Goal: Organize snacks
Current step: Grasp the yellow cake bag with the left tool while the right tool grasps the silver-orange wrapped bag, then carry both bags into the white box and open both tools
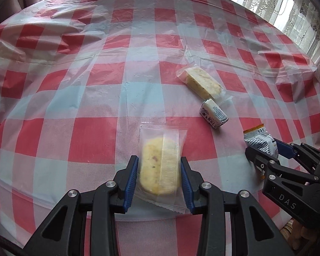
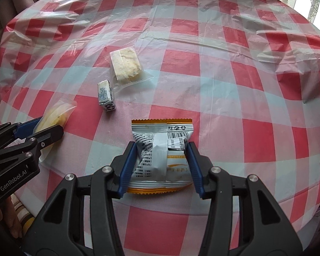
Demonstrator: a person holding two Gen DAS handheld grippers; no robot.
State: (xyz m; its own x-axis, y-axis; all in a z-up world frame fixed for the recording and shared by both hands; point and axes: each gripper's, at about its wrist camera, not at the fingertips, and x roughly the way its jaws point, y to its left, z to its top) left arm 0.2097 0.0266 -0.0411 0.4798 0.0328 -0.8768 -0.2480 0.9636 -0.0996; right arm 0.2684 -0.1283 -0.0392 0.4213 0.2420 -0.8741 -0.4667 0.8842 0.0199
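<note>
Red-and-white checked plastic sheeting [image 1: 108, 98] covers a round table, with lace curtains [image 1: 288, 6] at a bright window beyond its far edge.

Seen from the left wrist camera, the left gripper [image 1: 159, 177] is clamped on a clear-wrapped yellow biscuit [image 1: 160, 166], its blue pads [image 1: 131, 181] pressing both long sides of the packet near the table's front edge. Farther out and to the right lies a second clear-wrapped cake [image 1: 202, 82], set diagonally on the cloth. Just beside its near end sits a small white candy packet [image 1: 213, 113] with dark print; whether the two wrappers touch cannot be told. At the right edge of this view, the right gripper [image 1: 264, 149] is closed on a white-and-orange snack pouch [image 1: 259, 137], which is mostly hidden behind the fingers.

From the right wrist camera, the right gripper [image 2: 162, 164] grips that white-and-orange snack pouch [image 2: 162, 155] across its middle, the foil creased between the blue pads [image 2: 127, 166], barcode side up. The second clear-wrapped cake [image 2: 125, 65] and the small white candy packet [image 2: 106, 95] lie farther out to the left, near each other. At the left edge, the left gripper [image 2: 47, 125] holds the clear-wrapped yellow biscuit [image 2: 55, 115], well apart from the pouch. A striped fabric [image 2: 23, 215] shows below the table edge at lower left.
</note>
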